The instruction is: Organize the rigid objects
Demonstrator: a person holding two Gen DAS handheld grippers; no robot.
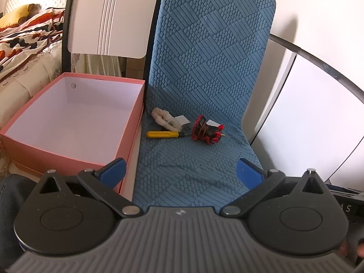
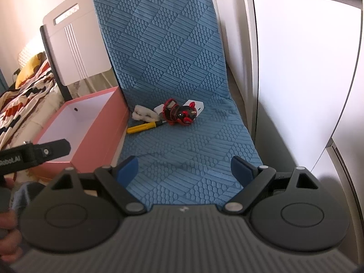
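Note:
A red and black toy figure [image 1: 207, 132] [image 2: 179, 113], a yellow-handled tool [image 1: 163, 134] [image 2: 143, 127], a fluffy white piece [image 1: 164, 121] [image 2: 143, 113] and a white adapter [image 2: 196, 107] [image 1: 183, 120] lie together at the back of a blue cushioned seat [image 1: 193, 166] [image 2: 182, 159]. A pink box [image 1: 75, 118] [image 2: 91, 122] stands open and empty to their left. My left gripper [image 1: 182, 170] is open and empty above the seat's front. My right gripper [image 2: 185, 170] is open and empty there too.
The blue seat back [image 1: 213, 45] rises behind the objects. A white headboard [image 1: 109, 16] and a bed with a patterned blanket [image 1: 25, 38] are at the left. White cabinet panels [image 2: 295, 68] stand at the right. The left gripper's body [image 2: 34, 154] shows over the box in the right wrist view.

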